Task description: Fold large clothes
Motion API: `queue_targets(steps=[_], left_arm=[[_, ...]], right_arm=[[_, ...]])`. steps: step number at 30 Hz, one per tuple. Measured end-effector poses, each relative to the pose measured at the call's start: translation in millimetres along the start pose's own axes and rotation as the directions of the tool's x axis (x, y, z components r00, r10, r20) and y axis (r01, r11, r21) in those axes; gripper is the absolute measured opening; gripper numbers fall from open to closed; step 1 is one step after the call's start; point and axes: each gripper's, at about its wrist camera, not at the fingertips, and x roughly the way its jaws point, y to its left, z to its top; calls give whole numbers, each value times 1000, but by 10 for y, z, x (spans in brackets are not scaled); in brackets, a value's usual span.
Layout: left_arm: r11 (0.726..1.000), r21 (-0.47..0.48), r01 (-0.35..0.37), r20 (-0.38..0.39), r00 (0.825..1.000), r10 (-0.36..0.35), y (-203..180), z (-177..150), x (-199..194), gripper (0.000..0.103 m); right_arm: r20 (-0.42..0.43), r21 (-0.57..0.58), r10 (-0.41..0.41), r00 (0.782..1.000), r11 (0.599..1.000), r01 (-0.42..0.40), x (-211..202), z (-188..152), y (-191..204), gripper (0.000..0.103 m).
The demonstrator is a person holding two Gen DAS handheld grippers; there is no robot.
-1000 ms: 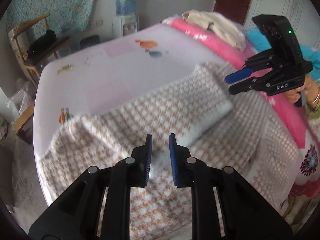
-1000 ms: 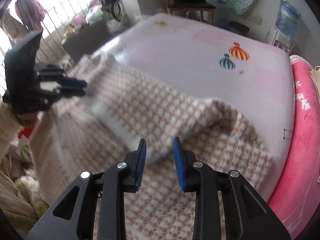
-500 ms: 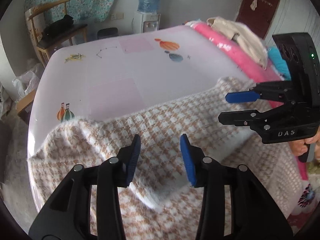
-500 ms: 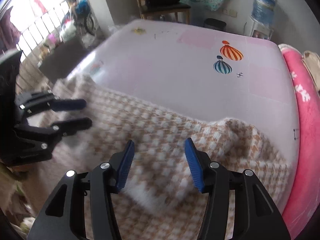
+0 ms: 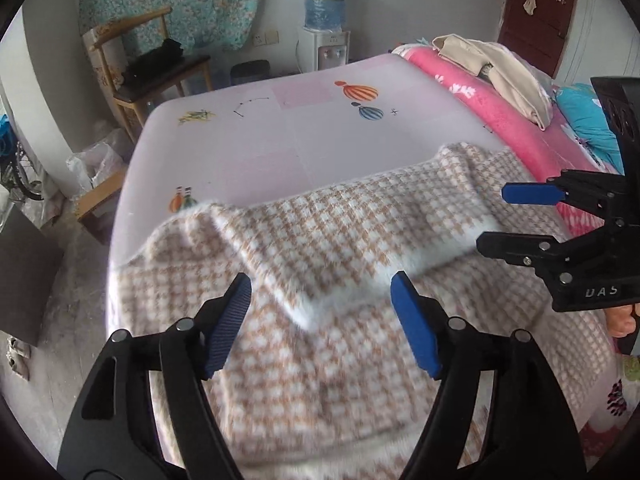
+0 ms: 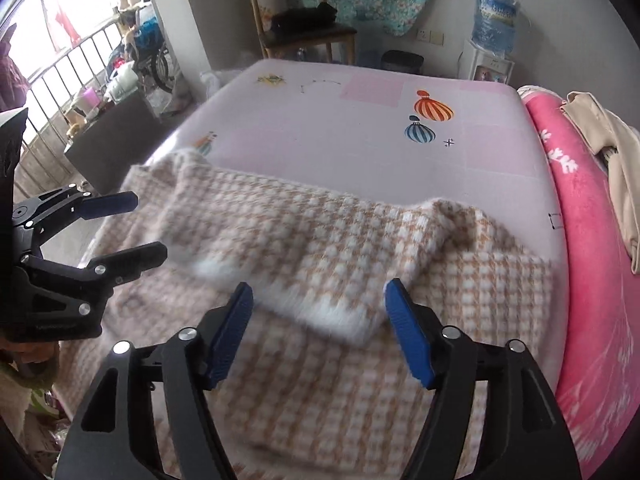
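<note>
**Soft knit let go, fold lying ahead of both jaws**

The left gripper (image 5: pixel 320 320) has just been opening; its jaws stand wide, nothing between them. Just beyond its fingertips lies the checked garment (image 5: pixel 340 232), spread on the bed (image 5: pixel 300 132), its white hem doubled over. Thick, limp and fuzzy, it looks best pinched at hem corners. The right gripper (image 6: pixel 318 328) has likewise just opened, empty.

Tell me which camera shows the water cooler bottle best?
The left wrist view: the water cooler bottle sits near top centre, whole on its dispenser. In the right wrist view it sits at the distorted upper right edge, more warped.
</note>
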Motion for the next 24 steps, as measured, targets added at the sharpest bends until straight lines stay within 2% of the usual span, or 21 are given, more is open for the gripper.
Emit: queue_targets(steps=[3, 6, 9, 12, 20, 22, 24], left_arm=[[999, -18, -28, 22, 999, 28, -22, -174, -288, 76], [997, -52, -51, 36, 998, 53, -2, -423, -534, 80], [993, -74, -90, 42, 995, 94, 4, -683, -715, 81], [984, -138, -112, 52, 991, 120, 59, -987, -847, 81], [961, -255, -108, 62, 990, 128, 233, -1616, -927, 81], [956, -278, -98, 67, 990, 121, 298, -1713, -915, 80], [952, -294, -80, 64, 993, 103, 366, -1752, -852, 68]], right_arm=[[24, 16, 21, 999, 1000, -21, -195, -254, 159, 74], [41, 52, 61, 997, 997, -63, -360, -495, 265, 82], [47, 69, 86, 995, 994, -89, -477, -774, 392, 82], [40, 59, 73, 997, 995, -75, -520, -1017, 497, 82], [2, -10, 43, 999, 999, -43, -459, -1525, 662, 82], [-18, -15, 36, 999, 999, -37, -389, -1594, 670, 82], [-30, -5, 46, 998, 999, -46, -341, -1644, 648, 82]])
